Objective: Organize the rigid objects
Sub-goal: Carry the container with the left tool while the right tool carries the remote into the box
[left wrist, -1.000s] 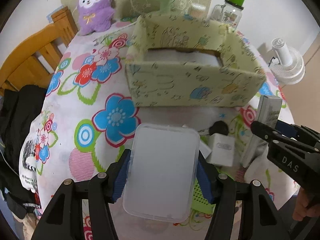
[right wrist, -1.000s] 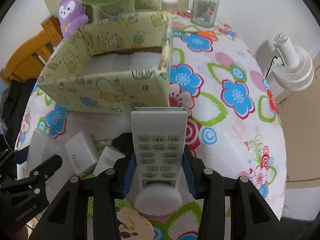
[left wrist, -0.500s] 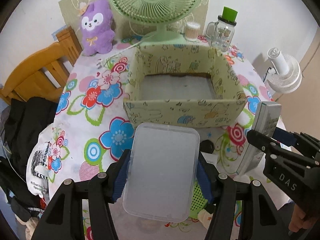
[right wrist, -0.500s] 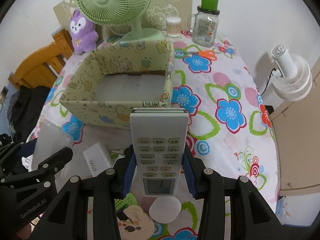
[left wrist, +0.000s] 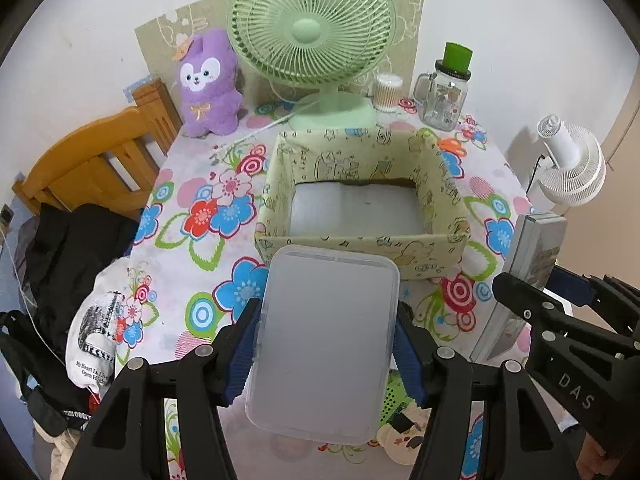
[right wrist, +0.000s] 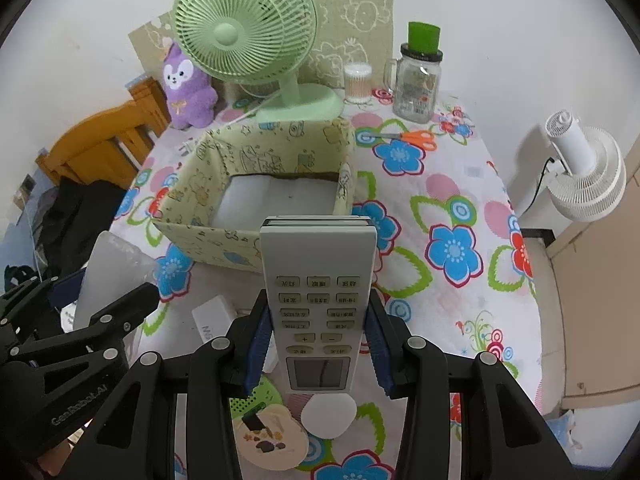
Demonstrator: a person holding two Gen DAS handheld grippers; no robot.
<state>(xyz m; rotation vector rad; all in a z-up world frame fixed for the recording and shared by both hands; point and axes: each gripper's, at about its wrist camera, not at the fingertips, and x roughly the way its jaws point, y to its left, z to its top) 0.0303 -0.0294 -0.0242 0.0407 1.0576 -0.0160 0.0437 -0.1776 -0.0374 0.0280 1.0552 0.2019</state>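
Note:
My left gripper (left wrist: 326, 344) is shut on a clear plastic box (left wrist: 326, 340) and holds it high above the table, short of the yellow patterned storage box (left wrist: 360, 248). My right gripper (right wrist: 318, 328) is shut on a white remote control (right wrist: 318, 300), also held high, near the storage box (right wrist: 200, 236). The storage box holds only a white liner. The remote also shows at the right of the left wrist view (left wrist: 528, 276); the plastic box shows at the left of the right wrist view (right wrist: 108, 276).
A white charger block (right wrist: 212, 318), a green perforated item (right wrist: 250, 398) and a round white disc (right wrist: 328, 414) lie below the grippers. Behind the box stand a green fan (left wrist: 312, 32), purple plush (left wrist: 208, 84), glass jar (left wrist: 446, 92). Orange scissors (right wrist: 412, 138) lie at the right.
Both grippers have risen and drawn back with their loads; the table and storage box look smaller and farther, and more of the fan and wall shows.

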